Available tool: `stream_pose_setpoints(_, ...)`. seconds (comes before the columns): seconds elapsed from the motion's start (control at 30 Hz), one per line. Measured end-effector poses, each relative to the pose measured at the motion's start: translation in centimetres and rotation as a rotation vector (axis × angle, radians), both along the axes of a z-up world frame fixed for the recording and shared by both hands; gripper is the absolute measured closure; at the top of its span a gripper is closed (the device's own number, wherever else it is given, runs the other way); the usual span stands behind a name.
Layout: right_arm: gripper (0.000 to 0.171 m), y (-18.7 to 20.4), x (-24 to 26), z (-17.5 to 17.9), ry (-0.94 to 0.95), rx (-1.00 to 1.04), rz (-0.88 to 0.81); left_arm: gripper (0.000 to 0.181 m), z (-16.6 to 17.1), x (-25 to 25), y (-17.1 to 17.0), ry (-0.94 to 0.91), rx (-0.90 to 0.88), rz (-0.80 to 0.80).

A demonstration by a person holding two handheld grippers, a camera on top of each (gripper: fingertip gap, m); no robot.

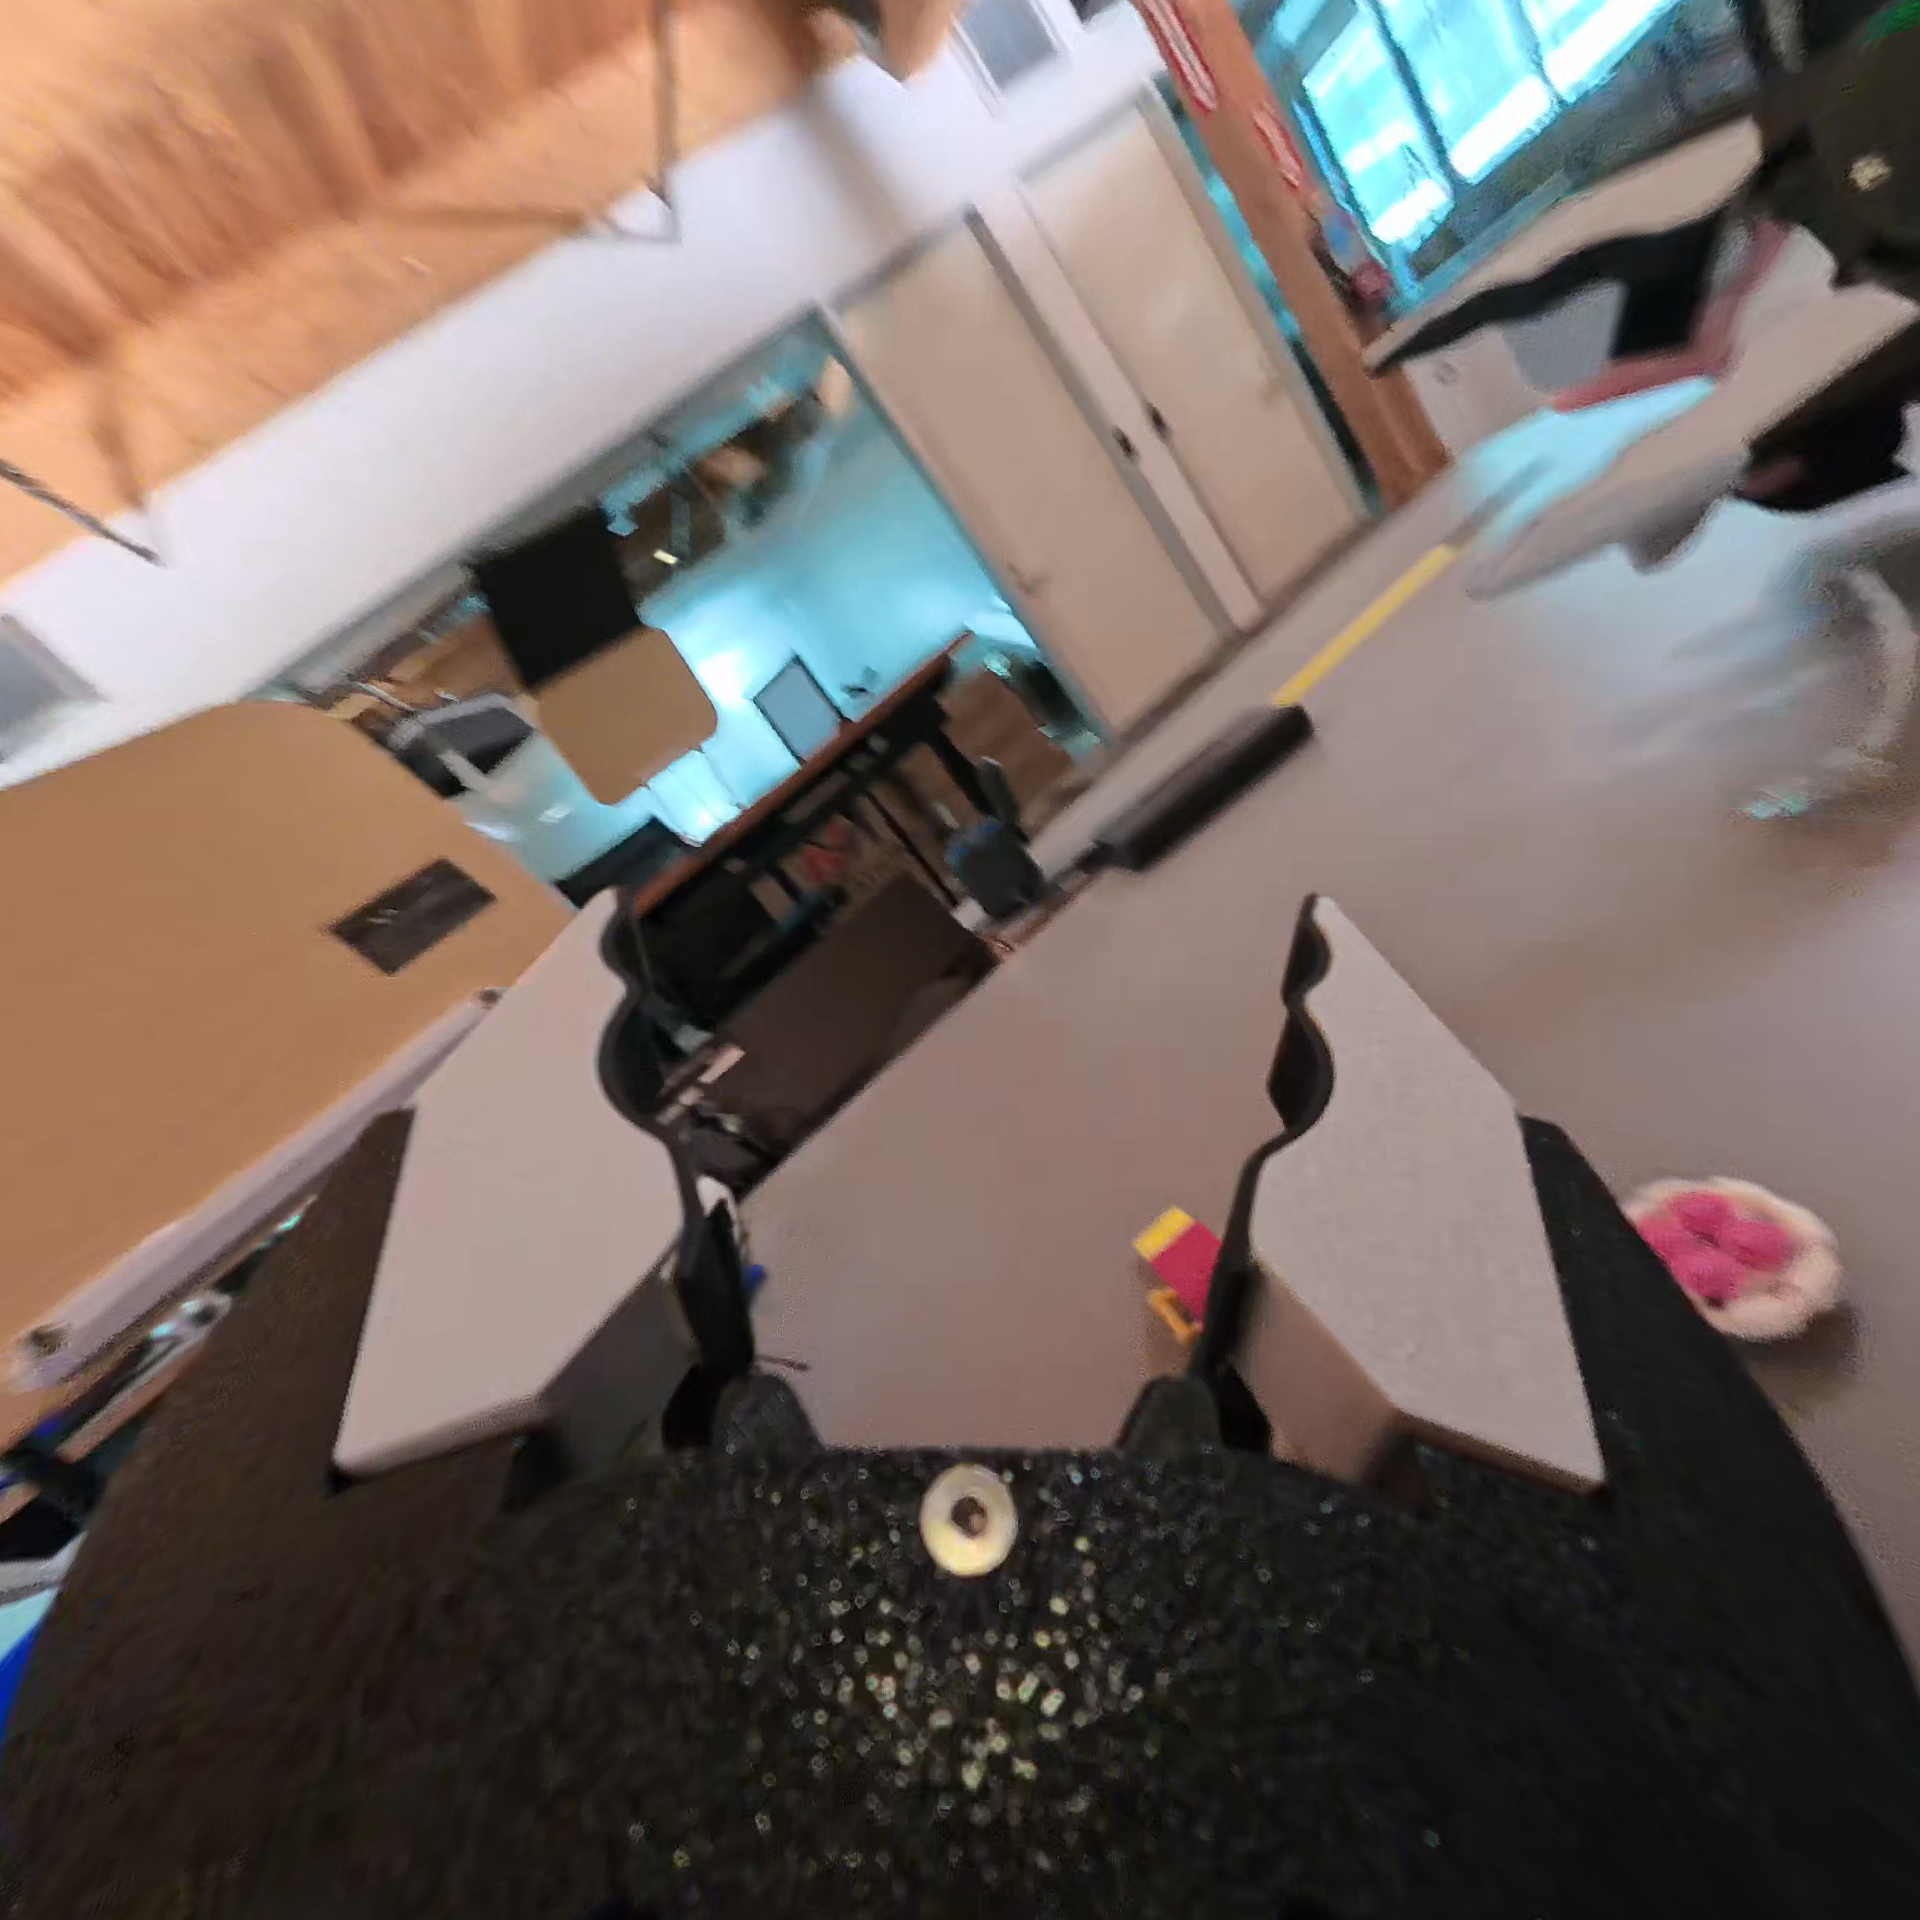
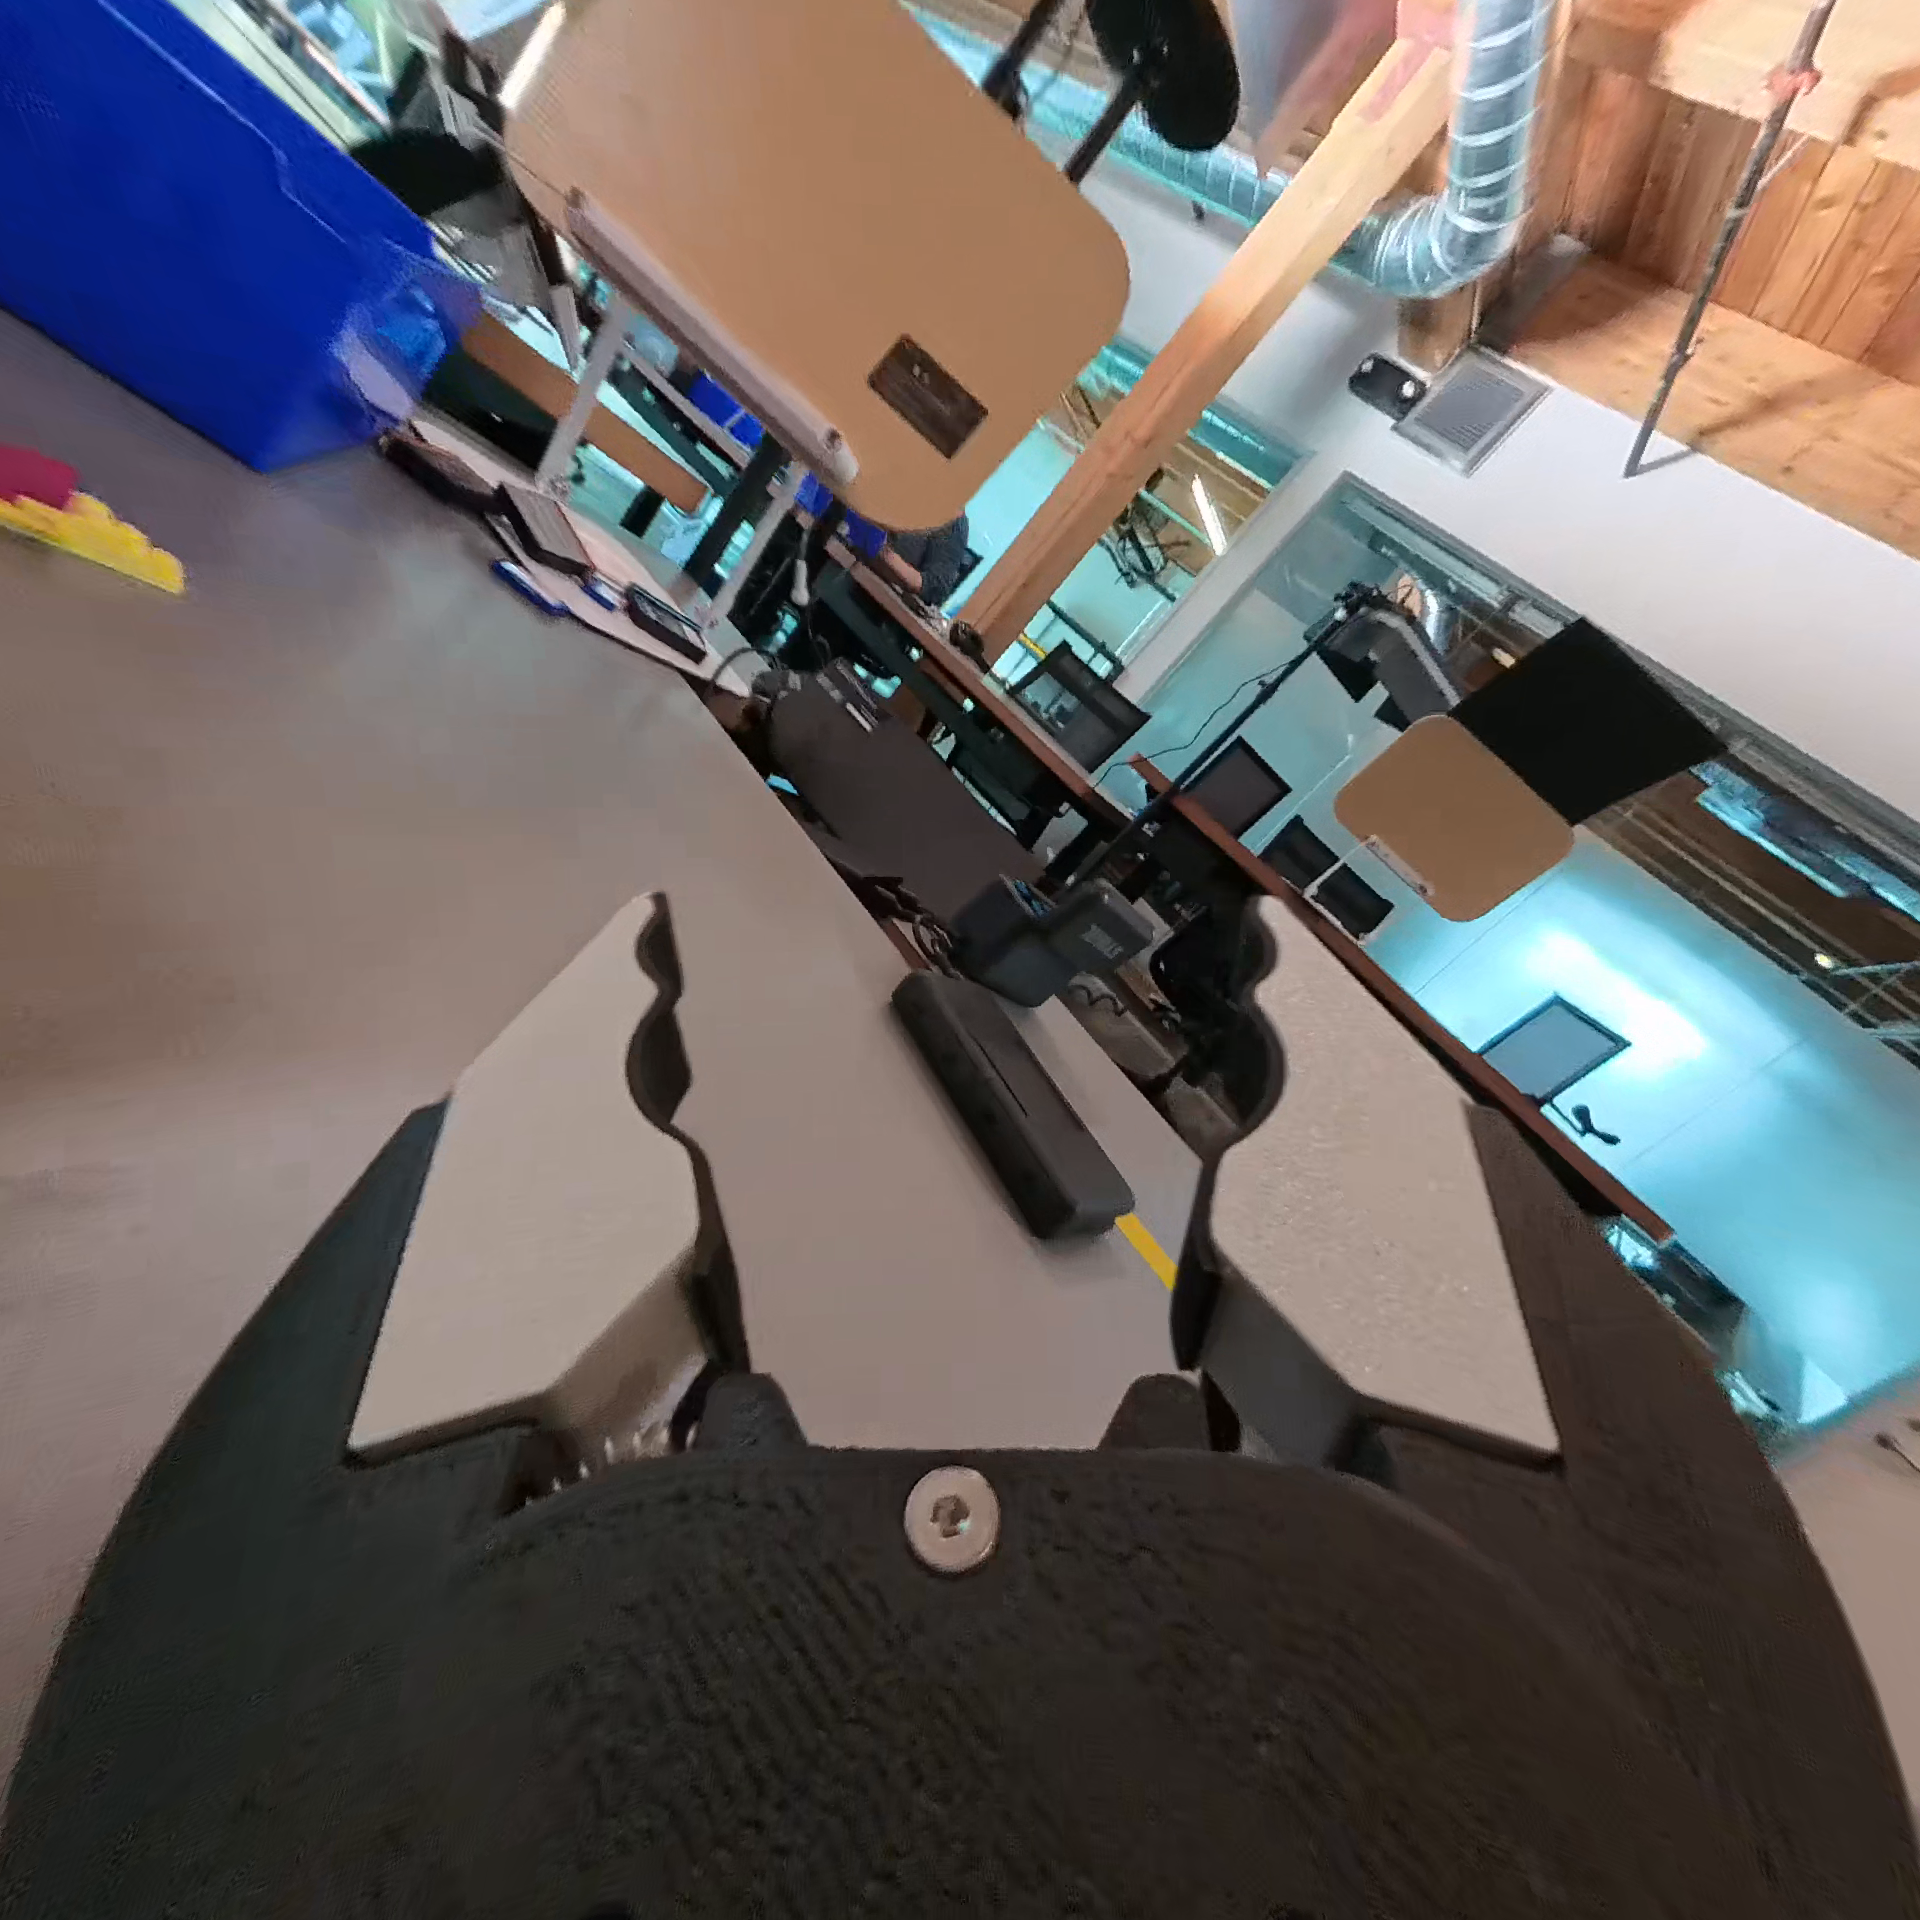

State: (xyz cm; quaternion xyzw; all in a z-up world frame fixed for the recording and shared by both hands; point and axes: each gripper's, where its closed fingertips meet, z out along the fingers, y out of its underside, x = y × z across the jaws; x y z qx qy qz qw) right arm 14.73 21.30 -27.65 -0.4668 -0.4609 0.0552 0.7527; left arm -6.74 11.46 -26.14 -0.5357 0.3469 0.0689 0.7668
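My left gripper (image 1: 961, 925) is open and empty, held above the grey table (image 1: 1455, 935) and tilted. Yellow and magenta toy bricks (image 1: 1179, 1262) lie on the table just inside its right finger. A white knitted dish with pink inside (image 1: 1735, 1262) lies to the right of that finger. My right gripper (image 2: 956, 914) is open and empty above the same grey table (image 2: 312, 831), near its far edge. A black bar-shaped device (image 2: 1008, 1112) lies on the table between its fingers. Yellow and magenta bricks (image 2: 73, 514) lie far to the left.
A blue bin (image 2: 197, 229) stands at the table's back left. A black bar (image 1: 1205, 790) lies at the table's far edge beside a yellow strip (image 1: 1361, 623). A blurred white shape (image 1: 1662, 520) shows at the right. Desks, tan panels and monitors stand beyond the table.
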Motion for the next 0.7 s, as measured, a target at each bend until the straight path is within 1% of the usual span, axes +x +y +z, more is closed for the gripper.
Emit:
stream_pose_setpoints(0.03,0.058,0.6,0.3,-0.1,0.011,-0.023,-0.009,0.057,0.7,-0.6,-0.1,-0.032,0.035,0.027)
stream_pose_setpoints(0.1,0.051,1.5,1.2,-0.1,0.053,-0.071,-0.026,0.046,1.5,-1.8,0.1,-0.088,0.069,0.082)
stream_pose_setpoints(0.17,0.051,1.9,2.0,0.1,0.095,-0.097,-0.042,0.036,1.8,-2.7,0.3,-0.089,0.099,0.149)
stream_pose_setpoints(0.2,0.053,1.9,2.4,0.2,0.105,-0.099,-0.046,0.033,1.9,-3.1,0.4,-0.066,0.118,0.188)
stream_pose_setpoints(0.23,0.058,1.8,2.7,0.4,0.113,-0.097,-0.051,0.033,2.0,-3.3,0.4,-0.037,0.135,0.218)
stream_pose_setpoints(0.27,0.058,1.8,3.1,0.5,0.122,-0.093,-0.065,0.033,1.8,-3.4,0.5,-0.004,0.142,0.244)
stream_pose_setpoints(0.33,0.054,1.9,4.2,1.1,0.147,-0.077,-0.113,0.034,0.9,-3.4,0.9,0.060,0.112,0.277)
stream_pose_setpoints(0.43,0.054,2.0,5.2,1.1,0.175,-0.095,-0.129,0.035,0.0,-3.7,1.5,0.142,0.088,0.334)
stream_pose_setpoints(0.57,0.054,2.6,5.6,0.6,0.215,-0.172,-0.133,0.034,-1.0,-4.5,2.2,0.116,0.015,0.358)
stream_pose_setpoints(0.63,0.055,2.4,5.4,0.6,0.210,-0.169,-0.122,0.034,-0.8,-4.0,1.8,0.076,0.009,0.327)
stream_pose_setpoints(0.7,0.058,1.8,4.8,0.7,0.192,-0.154,-0.090,0.034,-0.5,-3.0,0.7,0.021,0.004,0.266)
